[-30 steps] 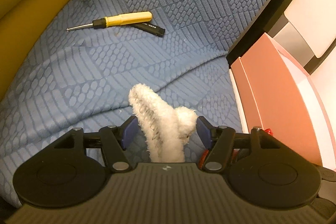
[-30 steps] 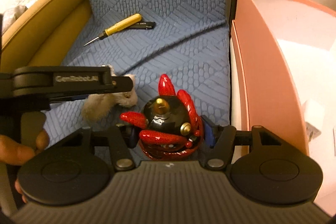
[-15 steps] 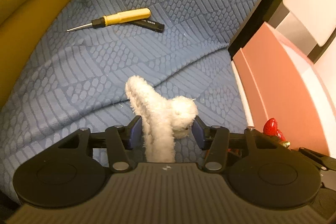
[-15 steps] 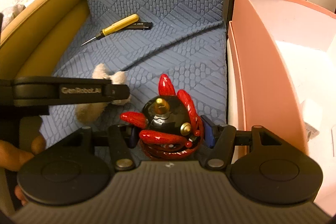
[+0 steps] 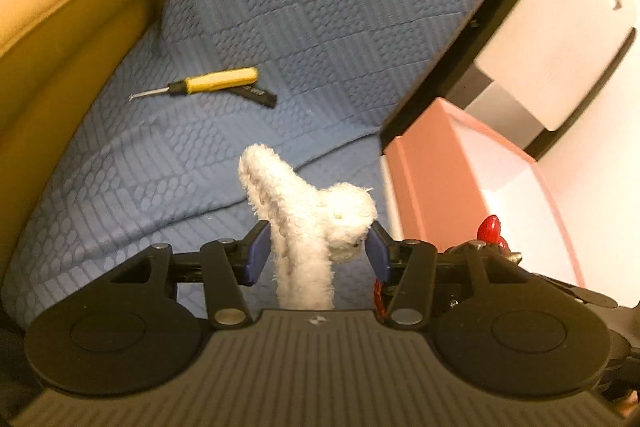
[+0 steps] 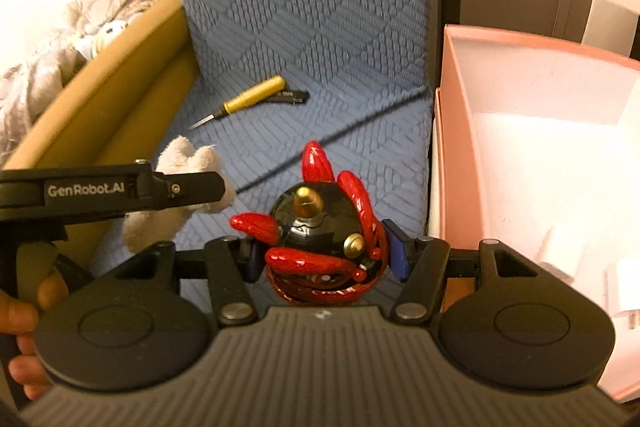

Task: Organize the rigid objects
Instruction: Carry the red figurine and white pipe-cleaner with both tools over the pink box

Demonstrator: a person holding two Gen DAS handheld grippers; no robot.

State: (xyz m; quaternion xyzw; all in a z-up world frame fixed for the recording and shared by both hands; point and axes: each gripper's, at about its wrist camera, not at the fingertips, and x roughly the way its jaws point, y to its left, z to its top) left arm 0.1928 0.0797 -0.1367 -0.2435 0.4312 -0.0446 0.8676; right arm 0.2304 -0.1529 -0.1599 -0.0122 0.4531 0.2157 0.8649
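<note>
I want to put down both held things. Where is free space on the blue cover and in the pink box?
The blue cover is bare between the yellow screwdriver and the pink box, also behind the screwdriver. In the box, the white floor near its far wall looks free; small white items crowd its near right corner.

Your blue quilted cushion (image 5: pixel 168 163) carries just two things — a yellow-handled screwdriver (image 5: pixel 208 83) and a small black tool (image 5: pixel 258 95) touching its handle end — with the pink box (image 6: pixel 452 155) just beside the cushion's edge.
</note>
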